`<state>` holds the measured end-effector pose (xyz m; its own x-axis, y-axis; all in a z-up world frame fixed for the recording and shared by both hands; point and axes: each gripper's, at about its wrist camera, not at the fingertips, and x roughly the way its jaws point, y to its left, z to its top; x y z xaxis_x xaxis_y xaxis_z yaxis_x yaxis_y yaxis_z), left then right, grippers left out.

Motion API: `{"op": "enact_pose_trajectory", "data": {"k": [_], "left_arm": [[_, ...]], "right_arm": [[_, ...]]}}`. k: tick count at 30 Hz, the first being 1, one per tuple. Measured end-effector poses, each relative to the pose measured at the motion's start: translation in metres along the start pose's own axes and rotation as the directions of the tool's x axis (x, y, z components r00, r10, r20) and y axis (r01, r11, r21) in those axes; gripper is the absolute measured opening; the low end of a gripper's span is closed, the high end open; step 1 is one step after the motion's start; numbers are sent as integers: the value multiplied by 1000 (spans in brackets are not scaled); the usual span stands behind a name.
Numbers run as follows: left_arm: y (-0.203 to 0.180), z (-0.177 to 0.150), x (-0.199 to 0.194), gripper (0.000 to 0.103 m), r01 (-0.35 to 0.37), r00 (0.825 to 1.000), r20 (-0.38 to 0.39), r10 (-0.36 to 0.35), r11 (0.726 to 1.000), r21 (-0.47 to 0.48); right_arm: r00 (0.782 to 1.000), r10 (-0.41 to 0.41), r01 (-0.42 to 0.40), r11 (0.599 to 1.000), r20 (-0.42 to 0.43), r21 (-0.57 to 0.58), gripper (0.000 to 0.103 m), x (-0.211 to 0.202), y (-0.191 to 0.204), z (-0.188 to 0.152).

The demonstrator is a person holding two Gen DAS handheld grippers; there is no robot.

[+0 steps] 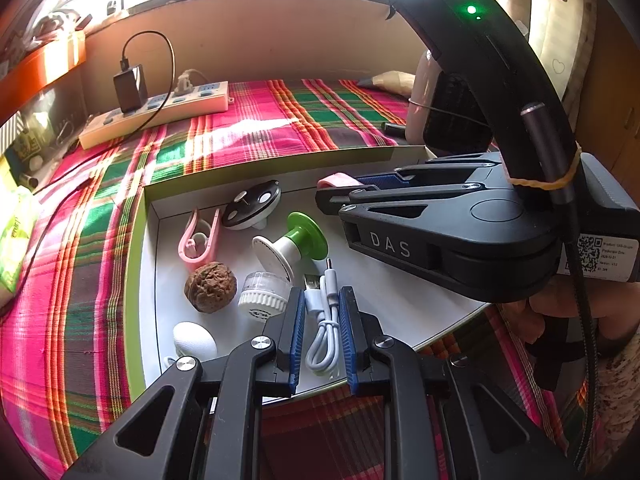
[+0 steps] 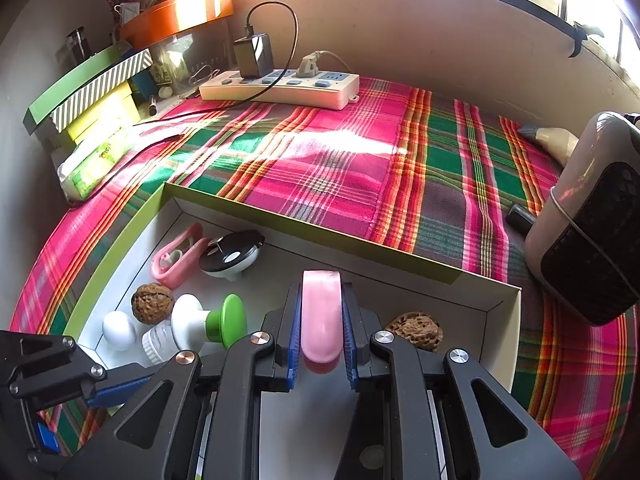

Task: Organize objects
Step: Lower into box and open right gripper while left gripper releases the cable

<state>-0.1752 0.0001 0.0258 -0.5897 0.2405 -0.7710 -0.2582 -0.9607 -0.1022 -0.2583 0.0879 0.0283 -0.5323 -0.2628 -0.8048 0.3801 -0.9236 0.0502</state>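
Nearest the left wrist camera, the left gripper (image 1: 322, 336) is clenched on a coiled white cable (image 1: 325, 320), its blue pads pressing the bundle from both sides above the near edge of the box (image 1: 150, 280). In the right wrist view the right gripper (image 2: 321, 320) is likewise grasping a pink oblong piece (image 2: 321, 316), held over the middle of the box floor with a walnut (image 2: 416, 330) lying just beside it toward the right wall. Farther in, along the left wall, sit a white egg-shaped thing (image 1: 195, 340), a second walnut (image 1: 210, 286), a small clear jar with a white ribbed cap (image 1: 264, 294), a green-and-white spool (image 1: 292, 246), a pink clip (image 1: 199, 240) and a black-and-white disc (image 1: 252, 204) near the far left corner. Beyond the box the plaid cloth (image 2: 340, 160) runs to a power strip (image 2: 280, 86) at the far edge. The step in hand looks like placing: both pieces are carried over the box and not yet set down. The next move calls for lowering each onto bare floor clear of the neighbours, then opening the jaws.
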Motion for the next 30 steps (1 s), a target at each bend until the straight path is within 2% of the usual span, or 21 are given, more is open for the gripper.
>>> {"op": "enact_pose_trajectory", "data": {"k": [30], "left_arm": [[2, 1, 0, 16, 13, 1000, -6, -13, 1000, -23]], "right_arm": [[999, -26, 26, 1000, -24, -1, 19, 4, 2, -1]]}}
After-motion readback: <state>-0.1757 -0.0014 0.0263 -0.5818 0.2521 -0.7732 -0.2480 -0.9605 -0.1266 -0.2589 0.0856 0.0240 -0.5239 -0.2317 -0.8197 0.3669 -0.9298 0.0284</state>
